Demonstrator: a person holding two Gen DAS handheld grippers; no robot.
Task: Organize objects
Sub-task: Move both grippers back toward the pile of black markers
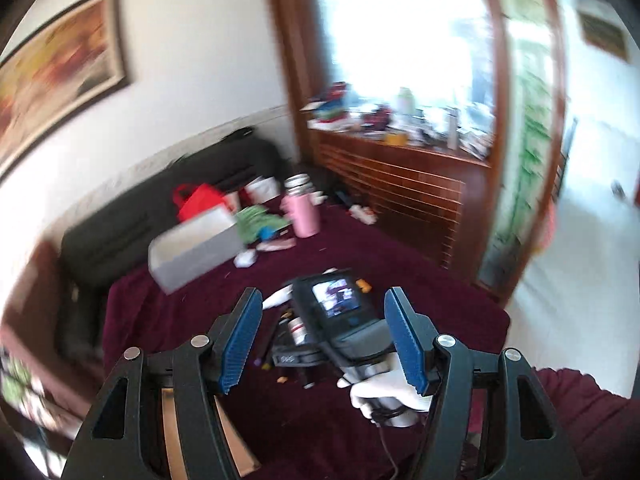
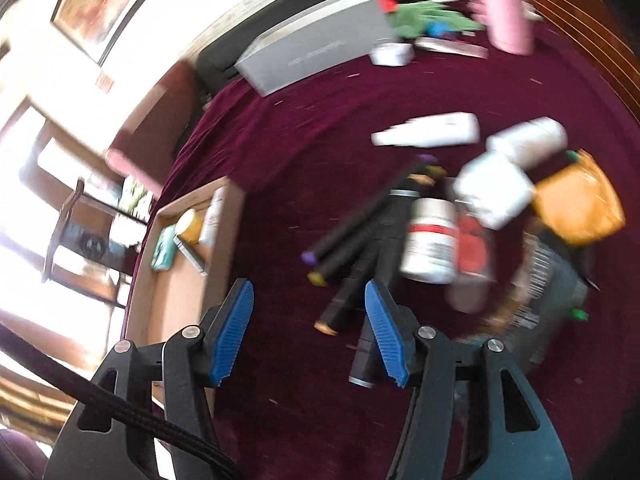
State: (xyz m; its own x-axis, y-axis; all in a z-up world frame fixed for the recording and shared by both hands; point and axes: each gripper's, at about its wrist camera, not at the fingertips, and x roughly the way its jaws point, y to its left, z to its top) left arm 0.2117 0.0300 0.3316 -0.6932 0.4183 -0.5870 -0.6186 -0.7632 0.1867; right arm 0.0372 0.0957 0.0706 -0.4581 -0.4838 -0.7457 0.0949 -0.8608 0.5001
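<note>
No readable text anywhere, both views too blurred. Grey box (image 2: 320,40) has a line of print on its side, illegible. White bottle (image 2: 430,236) has a red-banded label w/ small print, can't read. Dark packet (image 2: 536,292) at right shows a barcode + fine print, digits not legible. Nothing else lettered.

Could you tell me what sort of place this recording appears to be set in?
Probably a lived-in home living room: a dark sofa below a framed painting, a cluttered wooden cabinet by a bright window, and a table under a maroon cloth.
</note>
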